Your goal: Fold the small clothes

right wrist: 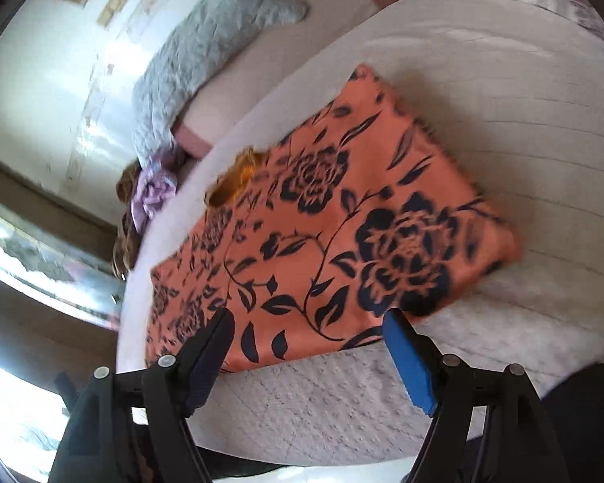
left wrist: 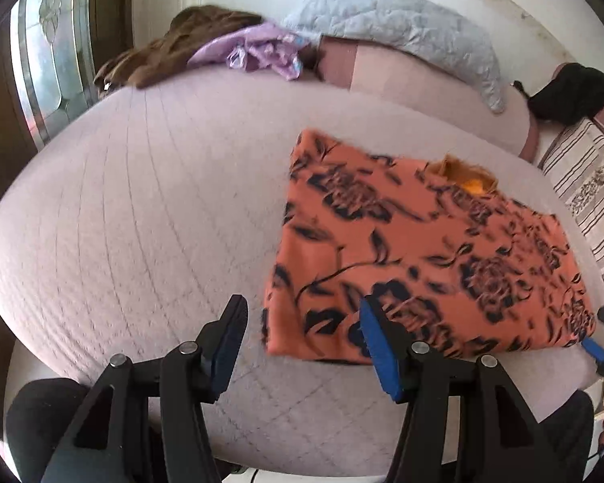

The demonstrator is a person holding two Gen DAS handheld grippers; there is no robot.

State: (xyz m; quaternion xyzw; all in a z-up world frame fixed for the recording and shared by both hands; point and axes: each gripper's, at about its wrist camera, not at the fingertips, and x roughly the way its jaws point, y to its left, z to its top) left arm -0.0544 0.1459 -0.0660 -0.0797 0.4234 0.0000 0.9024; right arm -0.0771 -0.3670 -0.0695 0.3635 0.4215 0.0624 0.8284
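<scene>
An orange garment with dark floral print (left wrist: 423, 241) lies folded into a rough rectangle on the pale quilted bed cover (left wrist: 141, 201). It also shows in the right wrist view (right wrist: 322, 221). My left gripper (left wrist: 302, 314) is open and empty, just above the garment's near left corner. My right gripper (right wrist: 306, 322) is open and empty, over the garment's near edge. The right gripper's blue tip (left wrist: 594, 348) shows at the garment's right corner in the left wrist view.
A pile of brown and lilac clothes (left wrist: 221, 48) lies at the far edge of the bed. A grey quilted pillow (left wrist: 402, 28) and a black item (left wrist: 571, 92) lie behind. A striped sheet (left wrist: 592, 185) is at right. A window (right wrist: 28, 249) is at left.
</scene>
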